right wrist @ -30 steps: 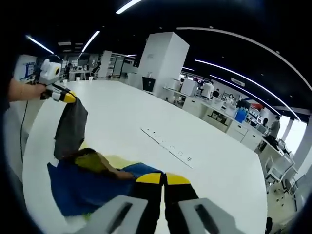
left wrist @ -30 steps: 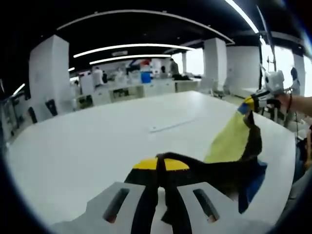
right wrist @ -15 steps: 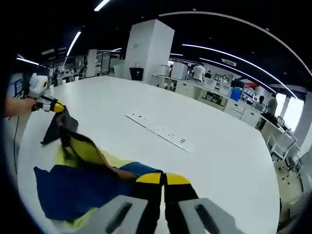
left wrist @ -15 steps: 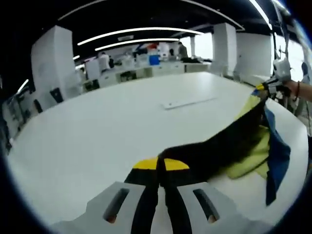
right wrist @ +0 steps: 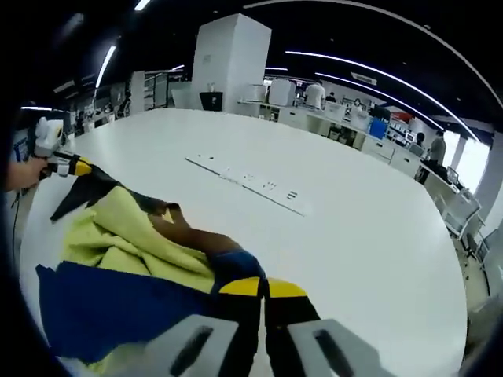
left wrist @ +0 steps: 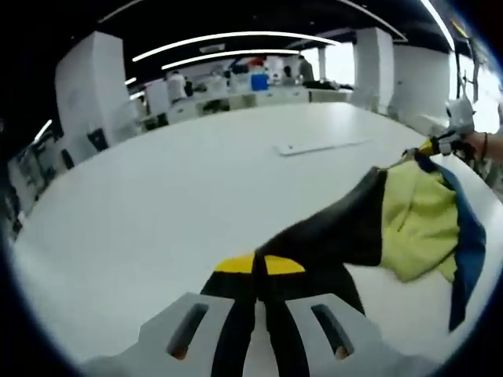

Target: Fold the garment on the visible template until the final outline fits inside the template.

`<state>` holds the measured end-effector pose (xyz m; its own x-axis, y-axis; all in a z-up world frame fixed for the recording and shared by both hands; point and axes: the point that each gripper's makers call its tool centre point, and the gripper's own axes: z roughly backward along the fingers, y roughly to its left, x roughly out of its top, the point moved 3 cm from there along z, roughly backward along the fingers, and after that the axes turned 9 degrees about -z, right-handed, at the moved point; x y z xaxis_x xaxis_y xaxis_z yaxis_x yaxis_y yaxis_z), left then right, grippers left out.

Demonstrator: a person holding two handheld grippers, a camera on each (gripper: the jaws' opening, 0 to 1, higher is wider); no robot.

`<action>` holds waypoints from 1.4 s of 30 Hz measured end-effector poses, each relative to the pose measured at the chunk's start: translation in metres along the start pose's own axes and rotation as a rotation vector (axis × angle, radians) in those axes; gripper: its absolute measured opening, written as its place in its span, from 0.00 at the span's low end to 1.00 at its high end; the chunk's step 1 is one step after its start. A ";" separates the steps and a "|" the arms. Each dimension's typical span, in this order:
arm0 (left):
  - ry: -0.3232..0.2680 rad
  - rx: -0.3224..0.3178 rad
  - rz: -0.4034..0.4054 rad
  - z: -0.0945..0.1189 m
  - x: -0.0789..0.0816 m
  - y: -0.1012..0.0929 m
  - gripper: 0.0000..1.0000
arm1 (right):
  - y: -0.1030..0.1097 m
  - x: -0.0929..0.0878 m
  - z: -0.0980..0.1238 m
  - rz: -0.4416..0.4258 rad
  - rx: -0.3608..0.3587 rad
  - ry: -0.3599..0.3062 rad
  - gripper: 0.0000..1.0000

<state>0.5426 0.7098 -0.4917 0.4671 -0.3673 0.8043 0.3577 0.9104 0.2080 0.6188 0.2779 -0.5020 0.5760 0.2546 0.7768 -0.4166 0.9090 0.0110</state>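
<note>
A garment (left wrist: 393, 224) in black, yellow-green and blue is stretched between the two grippers above a white table (left wrist: 157, 196). In the left gripper view my left gripper (left wrist: 259, 267) is shut on its black edge, and the cloth runs off to the right to the right gripper (left wrist: 428, 147), held by a hand. In the right gripper view my right gripper (right wrist: 263, 287) is shut on the garment (right wrist: 134, 251) where blue and brown cloth meet; the left gripper (right wrist: 75, 166) holds the far black corner at the left.
A long white strip (right wrist: 244, 182) lies flat on the table beyond the garment, also the strip (left wrist: 318, 146) in the left gripper view. Desks, white columns and people stand far behind the table. The table edge runs close at the right of the left gripper view.
The garment has been pulled out wider and lower between the grippers; the right gripper's end dropped from raised to near table height, and the yellow-green inside now shows spread open.
</note>
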 end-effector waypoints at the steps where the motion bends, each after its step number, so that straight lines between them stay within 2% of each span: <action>1: 0.003 0.001 0.005 -0.002 -0.002 0.002 0.00 | 0.001 -0.002 -0.002 -0.002 -0.002 -0.003 0.00; 4: 0.026 0.006 0.006 -0.008 -0.007 0.004 0.00 | -0.002 0.000 -0.014 -0.030 0.002 -0.004 0.00; 7: 0.041 0.023 0.013 -0.016 -0.009 0.007 0.00 | -0.001 0.001 -0.014 -0.058 0.007 -0.018 0.00; 20: 0.039 0.027 -0.004 -0.019 -0.005 0.004 0.00 | -0.006 0.006 -0.021 -0.176 -0.016 -0.044 0.00; 23: 0.033 0.048 -0.016 -0.012 0.001 0.007 0.02 | -0.003 0.015 -0.016 -0.214 -0.019 -0.074 0.11; 25: 0.016 0.045 0.003 -0.006 0.008 0.005 0.02 | -0.003 0.015 -0.011 -0.216 -0.049 -0.072 0.22; 27: -0.006 0.046 0.020 -0.004 0.013 0.003 0.07 | -0.001 0.016 -0.010 -0.193 -0.062 -0.070 0.31; 30: -0.039 0.048 0.035 0.003 0.022 0.000 0.17 | 0.007 0.021 0.001 -0.220 -0.064 -0.082 0.42; 32: -0.073 0.041 0.057 0.008 0.030 -0.004 0.26 | 0.010 0.028 0.005 -0.238 -0.070 -0.102 0.54; 33: -0.098 0.017 0.097 0.013 0.035 -0.009 0.28 | 0.014 0.031 0.009 -0.237 -0.069 -0.113 0.60; 34: -0.121 -0.010 0.109 0.014 0.040 -0.013 0.30 | 0.017 0.034 0.012 -0.239 -0.066 -0.126 0.68; 35: -0.128 -0.009 0.106 0.016 0.042 -0.013 0.31 | 0.022 0.035 0.015 -0.242 -0.060 -0.131 0.72; 39: -0.174 -0.044 0.120 0.029 0.055 -0.027 0.40 | 0.040 0.041 0.025 -0.245 -0.008 -0.124 0.78; 42: -0.182 -0.071 0.107 0.032 0.059 -0.034 0.46 | 0.055 0.040 0.036 -0.247 0.014 -0.112 0.84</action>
<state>0.5322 0.6631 -0.4332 0.3538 -0.2225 0.9085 0.3727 0.9244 0.0813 0.5935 0.3262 -0.4480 0.5805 -0.0129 0.8141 -0.2832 0.9343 0.2167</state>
